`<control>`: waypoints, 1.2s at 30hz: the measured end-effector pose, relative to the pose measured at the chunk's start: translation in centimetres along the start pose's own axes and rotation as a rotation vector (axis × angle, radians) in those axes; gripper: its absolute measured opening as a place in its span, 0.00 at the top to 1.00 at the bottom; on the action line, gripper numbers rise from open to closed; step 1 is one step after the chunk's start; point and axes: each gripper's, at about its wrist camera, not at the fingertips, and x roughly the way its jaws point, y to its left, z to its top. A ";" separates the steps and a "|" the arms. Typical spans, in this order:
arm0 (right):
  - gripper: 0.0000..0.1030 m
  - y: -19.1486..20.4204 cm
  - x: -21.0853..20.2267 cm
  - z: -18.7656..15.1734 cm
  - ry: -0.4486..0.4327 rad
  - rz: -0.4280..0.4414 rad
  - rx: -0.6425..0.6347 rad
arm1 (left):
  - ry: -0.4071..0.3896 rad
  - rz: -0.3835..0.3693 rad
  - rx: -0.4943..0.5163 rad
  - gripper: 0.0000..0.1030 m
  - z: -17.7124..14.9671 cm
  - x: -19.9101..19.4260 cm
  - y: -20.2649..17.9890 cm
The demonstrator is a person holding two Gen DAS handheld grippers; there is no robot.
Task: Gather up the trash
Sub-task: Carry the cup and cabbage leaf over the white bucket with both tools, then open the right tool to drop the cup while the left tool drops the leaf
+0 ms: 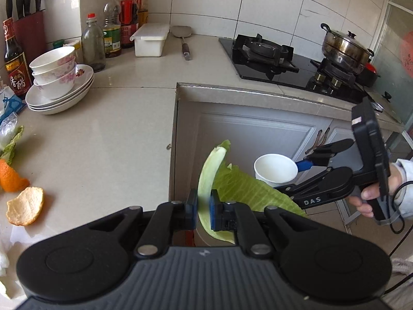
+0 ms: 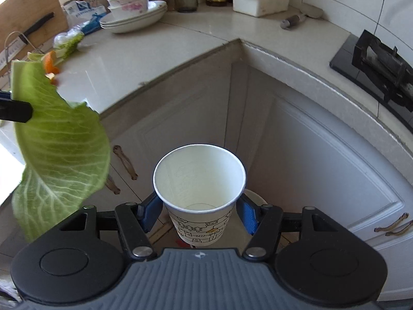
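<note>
My left gripper (image 1: pixel 204 209) is shut on a large green cabbage leaf (image 1: pixel 232 188) and holds it in the air off the counter's inner corner. The leaf also hangs at the left of the right wrist view (image 2: pixel 59 149). My right gripper (image 2: pixel 200 213) is shut on a white paper cup (image 2: pixel 198 188), upright and empty, in front of the cabinet doors. In the left wrist view the cup (image 1: pixel 275 168) sits just right of the leaf. Orange peels (image 1: pixel 24 206) and leaf scraps (image 1: pixel 10 142) lie on the counter at the left.
Stacked bowls on plates (image 1: pixel 59 85), bottles (image 1: pixel 112 28), a white lidded box (image 1: pixel 149 40) and a spatula (image 1: pixel 184 41) stand at the counter's back. A gas hob (image 1: pixel 291 62) with a steel pot (image 1: pixel 346 46) is at the right. White cabinet doors (image 2: pixel 322 160) are below.
</note>
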 end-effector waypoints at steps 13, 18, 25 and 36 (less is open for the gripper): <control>0.34 -4.2 13.4 -4.1 0.182 -0.040 0.040 | 0.024 0.084 -0.021 0.93 0.2 4.0 -2.8; 0.34 -4.9 16.4 -4.4 0.208 -0.049 0.062 | 0.041 0.097 -0.022 0.93 0.3 5.8 -3.8; 0.12 -5.5 17.1 -5.0 0.181 -0.055 0.078 | 0.069 0.108 0.007 0.93 0.4 8.2 -5.3; 0.07 -8.4 14.9 -5.9 0.131 -0.060 0.128 | 0.117 0.114 0.018 0.93 0.5 12.9 -7.6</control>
